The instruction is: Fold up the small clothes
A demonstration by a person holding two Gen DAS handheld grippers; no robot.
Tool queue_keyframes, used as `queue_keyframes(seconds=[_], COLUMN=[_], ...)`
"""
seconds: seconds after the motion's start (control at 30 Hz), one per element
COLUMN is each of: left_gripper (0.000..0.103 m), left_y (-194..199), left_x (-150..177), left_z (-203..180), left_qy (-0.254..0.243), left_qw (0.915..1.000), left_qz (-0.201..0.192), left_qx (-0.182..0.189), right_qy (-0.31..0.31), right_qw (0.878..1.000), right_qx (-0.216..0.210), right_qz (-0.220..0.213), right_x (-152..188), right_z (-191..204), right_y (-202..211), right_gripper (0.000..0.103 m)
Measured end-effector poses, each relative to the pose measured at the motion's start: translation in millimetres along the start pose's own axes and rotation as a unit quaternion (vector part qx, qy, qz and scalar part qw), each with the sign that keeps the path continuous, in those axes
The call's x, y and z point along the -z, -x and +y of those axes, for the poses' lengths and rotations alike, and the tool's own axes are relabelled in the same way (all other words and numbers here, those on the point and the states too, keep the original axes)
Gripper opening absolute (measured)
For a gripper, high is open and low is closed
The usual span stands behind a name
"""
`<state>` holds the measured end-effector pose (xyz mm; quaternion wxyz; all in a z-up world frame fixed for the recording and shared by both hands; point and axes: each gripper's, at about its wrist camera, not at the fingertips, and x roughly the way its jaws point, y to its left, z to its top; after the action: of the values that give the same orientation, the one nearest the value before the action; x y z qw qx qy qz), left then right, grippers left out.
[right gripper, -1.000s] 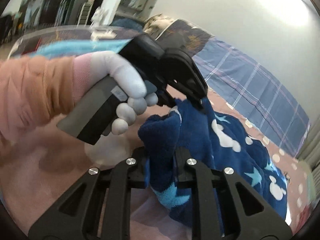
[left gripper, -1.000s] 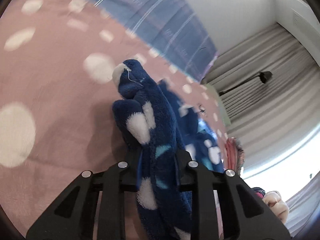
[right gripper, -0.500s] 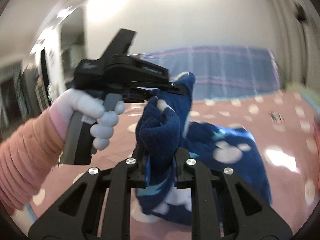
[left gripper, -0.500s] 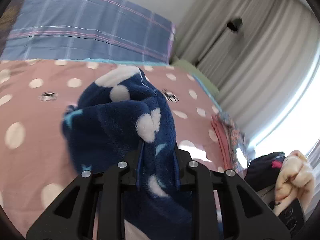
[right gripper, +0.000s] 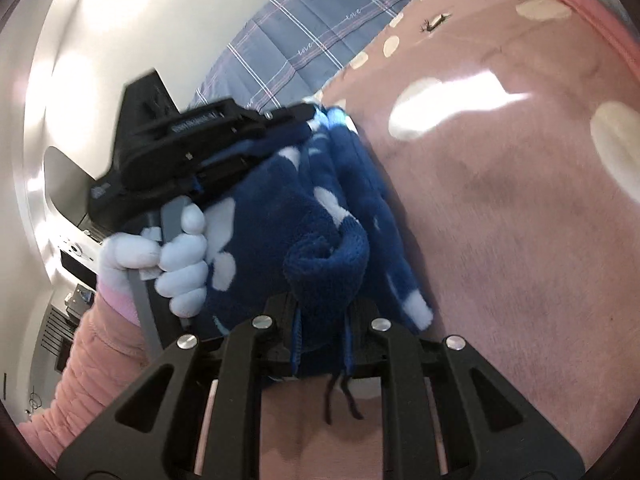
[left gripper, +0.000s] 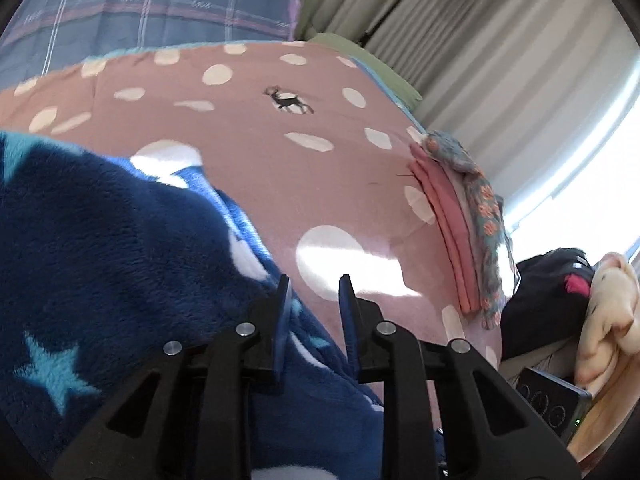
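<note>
A dark blue fleece garment (left gripper: 112, 256) with white dots and light blue stars hangs bunched over the pink dotted bedsheet (left gripper: 280, 168). My left gripper (left gripper: 314, 292) is shut on it. The fabric sits deep between the fingers and the sheet shows between the tips. In the right wrist view the garment (right gripper: 288, 208) is doubled over. My right gripper (right gripper: 322, 320) is shut on a rolled cuff of it, and a dark thread hangs below. A white-gloved hand (right gripper: 180, 248) holds the left tool, which clamps the garment's far edge.
A blue plaid cover (left gripper: 160, 4) lies at the head of the bed. A folded stack of pink and flowered clothes (left gripper: 460, 216) sits at the bed's right edge, next to a dark bundle (left gripper: 548, 292) and a cream cloth (left gripper: 608, 312). Grey curtains (left gripper: 500, 60) hang behind.
Both grippers swung across the bed with the garment still held. It now fills the left wrist view's lower left instead of standing between the fingers. The right wrist has rolled.
</note>
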<state>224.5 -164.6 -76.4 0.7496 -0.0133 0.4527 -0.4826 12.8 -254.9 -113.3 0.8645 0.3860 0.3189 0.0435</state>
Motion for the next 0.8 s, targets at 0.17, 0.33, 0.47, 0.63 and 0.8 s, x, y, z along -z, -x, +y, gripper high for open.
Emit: queue_keyframes(seconds=[0.17,0.33,0.47,0.63,0.8], left_gripper=[0.031,0.032,0.016,0.013,0.013], left_y=[60.9,113.0,104.9,73.5,22.5], left_x=[-1.2,9.3,20.5,21.0,33.8], left_z=[-4.7,27.4,54.3,21.6,10.8], left_qy=[-0.029,-0.058,-0.045,-0.1,-0.153], left_qw=[0.9979,0.981,0.9812,0.9851,0.968], left_qz=[-0.053,-0.089,-0.056,-0.037,0.0], left_qx=[-0.023,-0.162,-0.179,-0.135,-0.199], right_qy=[0.036,0.038,0.061,0.118,0.041], right_qw=[0.999,0.999,0.997,0.99,0.998], right_qx=[-0.006,-0.015,-0.032,0.025,0.041], right_qz=[-0.006,-0.008,-0.033,-0.077,0.011], right_x=[-0.1,9.2,-1.1,9.1,22.2], right_z=[6.6,9.7,27.8,48.9,-13.3], right_y=[4.2,14.1,27.4,54.3,19.0], right_gripper=[0.015,0.015,0.015,0.014,0.02])
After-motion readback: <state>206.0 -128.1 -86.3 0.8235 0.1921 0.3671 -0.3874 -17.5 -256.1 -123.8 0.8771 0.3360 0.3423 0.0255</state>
